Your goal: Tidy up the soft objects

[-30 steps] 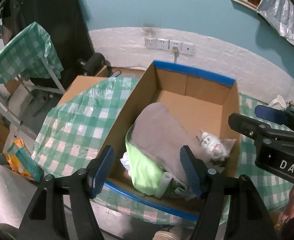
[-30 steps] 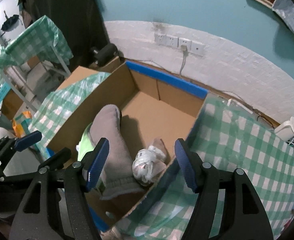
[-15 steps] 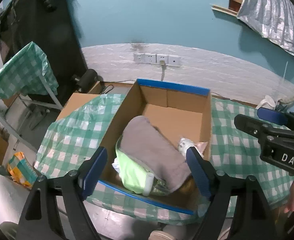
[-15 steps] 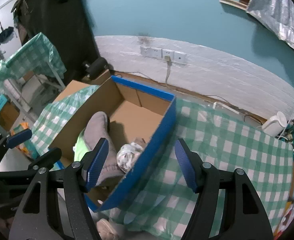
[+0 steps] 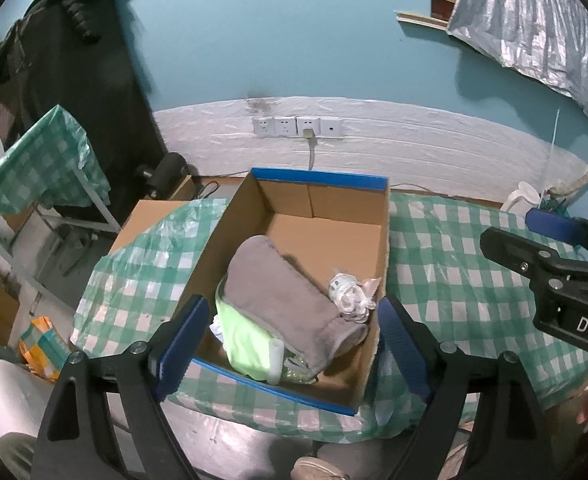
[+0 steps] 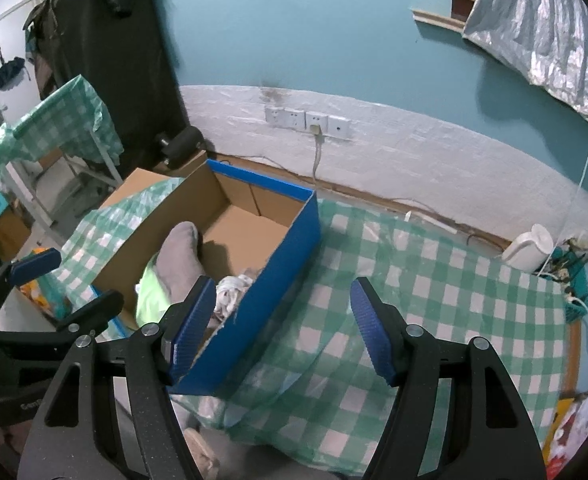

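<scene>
A blue-edged cardboard box (image 5: 382,240) (image 6: 294,256) stands on the green checked table (image 5: 454,280) (image 6: 434,300). Inside lie a grey sock (image 5: 281,292) (image 6: 179,260), a light green cloth (image 5: 241,336) (image 6: 149,292) and a white bundle (image 5: 350,296) (image 6: 229,292). My left gripper (image 5: 289,344) is open and empty, held above the box's near end. My right gripper (image 6: 283,328) is open and empty, above the box's right wall and the tablecloth. It also shows at the right of the left wrist view (image 5: 550,248).
A white kettle (image 6: 530,248) (image 5: 522,200) stands at the table's far right by the wall. Wall sockets (image 5: 298,126) sit behind the box. Another checked table (image 5: 41,168) and a brown carton (image 5: 149,220) are on the left. A colourful bag (image 5: 41,344) lies on the floor.
Both grippers have pulled back and up from the box, still open and empty. The right one has shifted right over the tablecloth. The soft things stay in the box.
</scene>
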`<state>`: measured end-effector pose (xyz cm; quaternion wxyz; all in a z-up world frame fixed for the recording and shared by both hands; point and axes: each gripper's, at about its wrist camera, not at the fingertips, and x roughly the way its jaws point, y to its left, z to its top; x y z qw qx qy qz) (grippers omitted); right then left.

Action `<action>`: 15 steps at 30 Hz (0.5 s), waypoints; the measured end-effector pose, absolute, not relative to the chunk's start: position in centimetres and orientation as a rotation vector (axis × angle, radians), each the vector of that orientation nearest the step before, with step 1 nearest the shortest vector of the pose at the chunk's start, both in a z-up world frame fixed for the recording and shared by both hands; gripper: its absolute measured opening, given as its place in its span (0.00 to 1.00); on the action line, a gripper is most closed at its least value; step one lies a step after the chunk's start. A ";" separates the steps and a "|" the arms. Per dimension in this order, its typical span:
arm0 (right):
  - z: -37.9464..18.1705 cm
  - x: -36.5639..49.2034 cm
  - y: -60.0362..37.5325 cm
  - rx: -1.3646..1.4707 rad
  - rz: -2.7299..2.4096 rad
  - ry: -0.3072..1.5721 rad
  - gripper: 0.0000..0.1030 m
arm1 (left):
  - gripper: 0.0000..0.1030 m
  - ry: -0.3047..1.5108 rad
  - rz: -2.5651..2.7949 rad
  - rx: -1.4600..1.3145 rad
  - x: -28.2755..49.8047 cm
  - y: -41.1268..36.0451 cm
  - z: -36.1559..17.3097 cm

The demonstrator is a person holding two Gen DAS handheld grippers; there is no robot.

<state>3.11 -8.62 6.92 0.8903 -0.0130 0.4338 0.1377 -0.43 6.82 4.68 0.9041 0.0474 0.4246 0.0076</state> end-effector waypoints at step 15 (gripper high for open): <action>6.7 1.7 -11.9 -0.040 0.244 0.855 0.68 | 0.85 0.867 -0.018 0.099 -0.5 4.5 5.6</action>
